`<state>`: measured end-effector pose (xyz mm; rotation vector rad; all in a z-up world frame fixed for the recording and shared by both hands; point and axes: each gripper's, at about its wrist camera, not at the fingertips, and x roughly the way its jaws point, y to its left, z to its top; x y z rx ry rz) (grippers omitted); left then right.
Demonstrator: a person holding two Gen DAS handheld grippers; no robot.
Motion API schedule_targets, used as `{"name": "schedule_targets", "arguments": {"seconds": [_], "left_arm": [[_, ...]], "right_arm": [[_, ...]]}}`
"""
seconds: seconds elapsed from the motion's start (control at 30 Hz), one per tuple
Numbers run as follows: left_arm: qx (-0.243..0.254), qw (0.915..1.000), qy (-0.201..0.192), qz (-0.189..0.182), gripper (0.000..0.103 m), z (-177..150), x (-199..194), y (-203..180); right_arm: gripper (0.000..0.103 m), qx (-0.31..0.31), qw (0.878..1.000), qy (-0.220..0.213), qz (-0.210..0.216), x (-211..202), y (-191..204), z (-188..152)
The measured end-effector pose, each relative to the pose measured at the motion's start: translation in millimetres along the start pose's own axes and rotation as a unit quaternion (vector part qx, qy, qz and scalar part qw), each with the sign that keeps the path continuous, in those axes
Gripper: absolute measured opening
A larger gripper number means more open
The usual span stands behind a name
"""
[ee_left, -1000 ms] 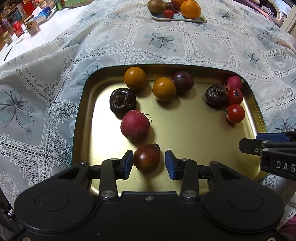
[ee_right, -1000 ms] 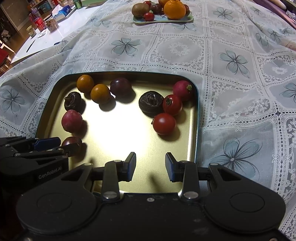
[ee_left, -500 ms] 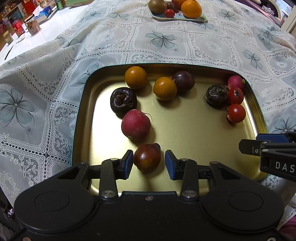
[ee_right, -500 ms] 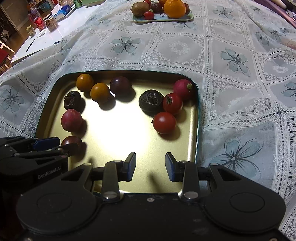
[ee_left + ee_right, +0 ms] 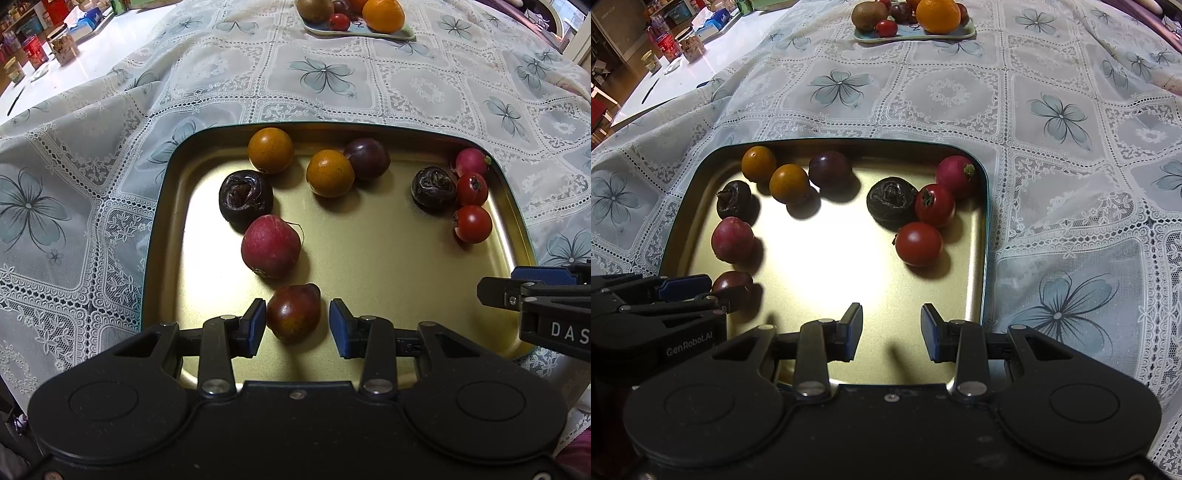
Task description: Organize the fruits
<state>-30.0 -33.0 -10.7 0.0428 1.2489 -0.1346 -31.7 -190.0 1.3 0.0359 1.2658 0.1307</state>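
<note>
A gold tray point(image 5: 369, 258) holds several fruits. A dark red-brown plum point(image 5: 293, 313) lies near its front edge, between the blue pads of my left gripper point(image 5: 295, 317); the pads stand slightly apart from it, a gap showing on the right side. Behind the plum lie a red radish-like fruit point(image 5: 270, 245), a dark wrinkled fruit point(image 5: 245, 195), two orange fruits point(image 5: 270, 149), a purple plum point(image 5: 366, 158) and two red tomatoes point(image 5: 472, 223). My right gripper point(image 5: 891, 325) hovers over the tray's bare front point(image 5: 849, 266), open and empty.
A small blue-green plate point(image 5: 916, 35) at the far end of the lace tablecloth point(image 5: 1052, 147) carries a kiwi, an orange, a tomato and dark fruit. Jars and boxes point(image 5: 668, 40) stand on a white counter at the far left.
</note>
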Motion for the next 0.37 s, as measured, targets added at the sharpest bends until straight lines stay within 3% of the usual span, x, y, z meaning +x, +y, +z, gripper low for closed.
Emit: {"name": "schedule_targets", "arguments": {"seconds": [0.37], "left_arm": [[0.004, 0.9999, -0.009, 0.005, 0.048, -1.6, -1.2, -0.3]], "right_arm": [[0.036, 0.000, 1.000, 0.000, 0.000, -0.2, 0.0, 0.1]]}}
